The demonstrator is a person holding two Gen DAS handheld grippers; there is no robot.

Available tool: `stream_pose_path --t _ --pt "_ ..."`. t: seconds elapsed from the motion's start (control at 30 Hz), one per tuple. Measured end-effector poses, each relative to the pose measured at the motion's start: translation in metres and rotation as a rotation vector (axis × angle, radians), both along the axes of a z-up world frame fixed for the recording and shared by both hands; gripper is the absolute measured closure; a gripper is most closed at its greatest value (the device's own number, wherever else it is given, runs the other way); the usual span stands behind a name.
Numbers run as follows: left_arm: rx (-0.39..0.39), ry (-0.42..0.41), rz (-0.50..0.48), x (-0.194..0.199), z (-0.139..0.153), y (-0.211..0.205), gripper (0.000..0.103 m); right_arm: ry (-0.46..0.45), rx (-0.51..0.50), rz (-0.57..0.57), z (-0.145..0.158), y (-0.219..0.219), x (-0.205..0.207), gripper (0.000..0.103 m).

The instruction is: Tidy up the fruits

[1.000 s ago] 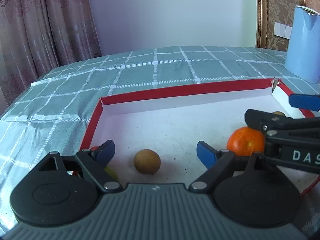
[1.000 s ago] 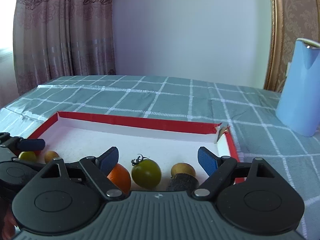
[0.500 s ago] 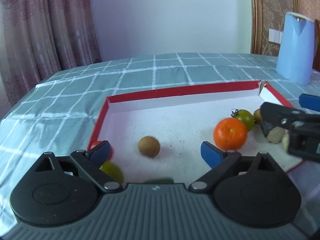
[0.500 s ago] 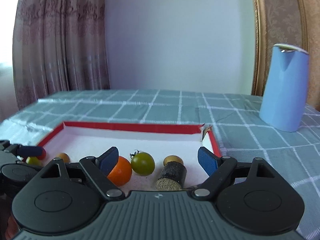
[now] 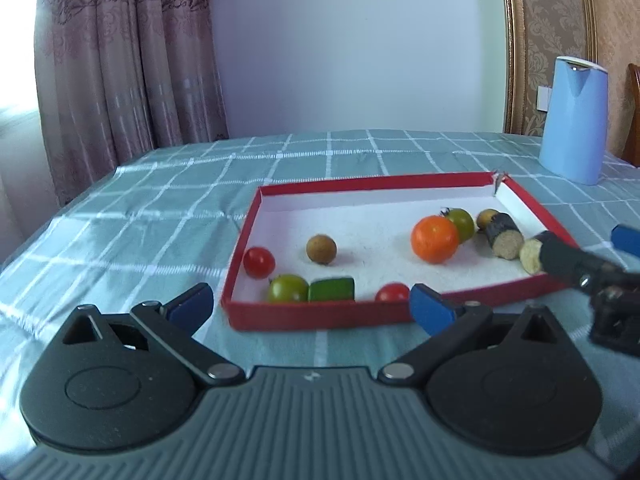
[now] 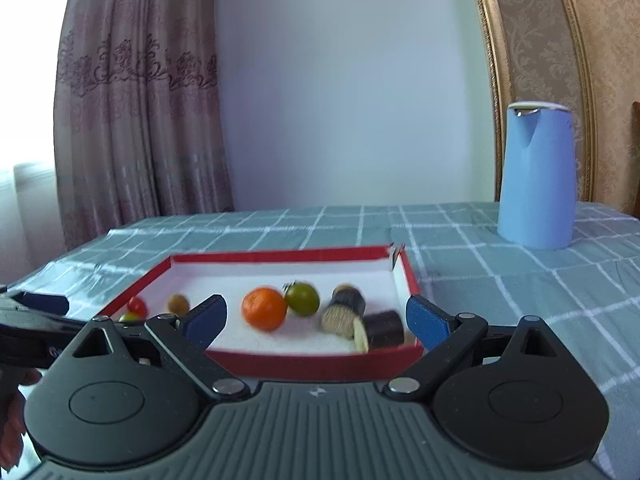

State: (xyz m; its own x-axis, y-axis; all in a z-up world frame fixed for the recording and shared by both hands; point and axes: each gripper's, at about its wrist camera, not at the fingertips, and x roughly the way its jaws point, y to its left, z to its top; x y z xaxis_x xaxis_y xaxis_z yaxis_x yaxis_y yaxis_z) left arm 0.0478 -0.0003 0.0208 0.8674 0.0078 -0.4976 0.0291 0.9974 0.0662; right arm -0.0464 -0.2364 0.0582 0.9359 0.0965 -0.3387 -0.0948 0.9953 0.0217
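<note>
Fruits are seen lying loose inside the red-rimmed tray (image 5: 280, 317): an orange (image 5: 434, 239) near its middle, green tomato (image 5: 462, 223) touching it behind, brown round fruit (image 5: 321, 249) leftward. Left gripper (image 5: 310, 307) is held before the tray's near wall, jaws opening, nothing between. Right gripper (image 6: 316, 319) likewise, opening and empty.

The tray (image 5: 532, 208) is red outside, white inside. In it lie an orange fruit (image 5: 434, 239), two red tomatoes (image 5: 259, 262), two green tomatoes (image 5: 462, 223), a green block (image 5: 332, 289), a brown ball (image 5: 321, 249) and dark-skinned, tan-ended pieces (image 5: 505, 236). The cloth (image 5: 160, 216) is teal with white checks. The jug (image 5: 573, 119) is pale blue; the curtain (image 5: 120, 60) is dusty pink, floral-patterned.
</note>
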Motion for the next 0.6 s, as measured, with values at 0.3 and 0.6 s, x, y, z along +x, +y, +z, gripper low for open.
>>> stream_pose_path --t 0.3,0.6 --pt "0.013 0.009 0.001 -0.016 -0.003 0.001 0.0 0.055 -0.006 0.002 -0.011 0.002 -0.006 0.006" --pt "0.016 0.028 0.004 -0.013 -0.007 0.001 0.0 0.071 -0.014 0.004 -0.013 0.004 -0.004 0.006"
